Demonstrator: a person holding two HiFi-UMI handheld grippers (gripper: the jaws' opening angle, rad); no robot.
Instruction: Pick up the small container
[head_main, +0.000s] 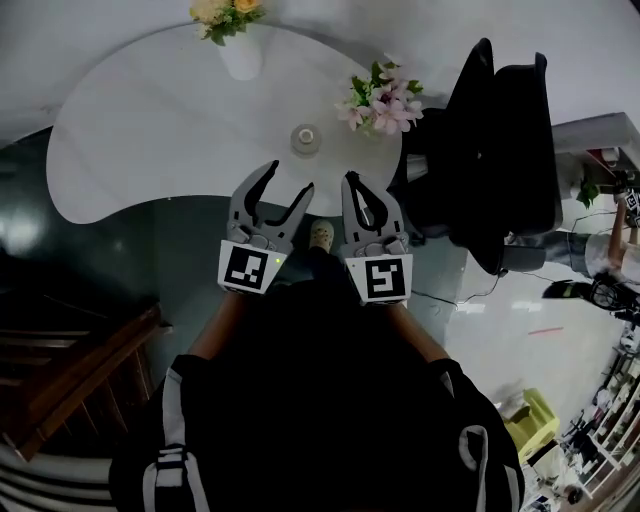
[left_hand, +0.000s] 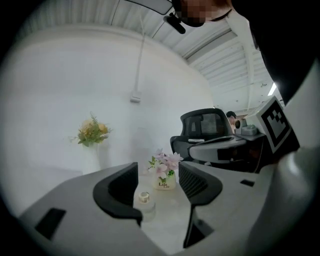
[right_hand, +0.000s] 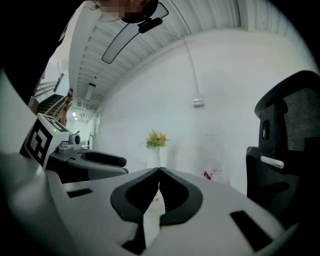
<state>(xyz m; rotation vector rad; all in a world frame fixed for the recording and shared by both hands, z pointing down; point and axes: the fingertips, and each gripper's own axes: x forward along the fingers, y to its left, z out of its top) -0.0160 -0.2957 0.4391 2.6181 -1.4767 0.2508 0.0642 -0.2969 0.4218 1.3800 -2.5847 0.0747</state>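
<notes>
Near the table (head_main: 150, 130) edge, the small container (head_main: 305, 139) sat ungrasped: the left gripper (head_main: 288, 180) gaped empty short of it, the right gripper (head_main: 352, 181) was pinched together on nothing, so the lift was not yet begun

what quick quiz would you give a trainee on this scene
1. True or false: the right gripper is shut.
2. In the left gripper view, what shows in the gap between the open jaws of the left gripper? A: chair. B: container and pink flowers. C: yellow flowers.
3. Fill in: the container stands on the white ___.

Key: 1 true; 2 B; 3 table.
</notes>
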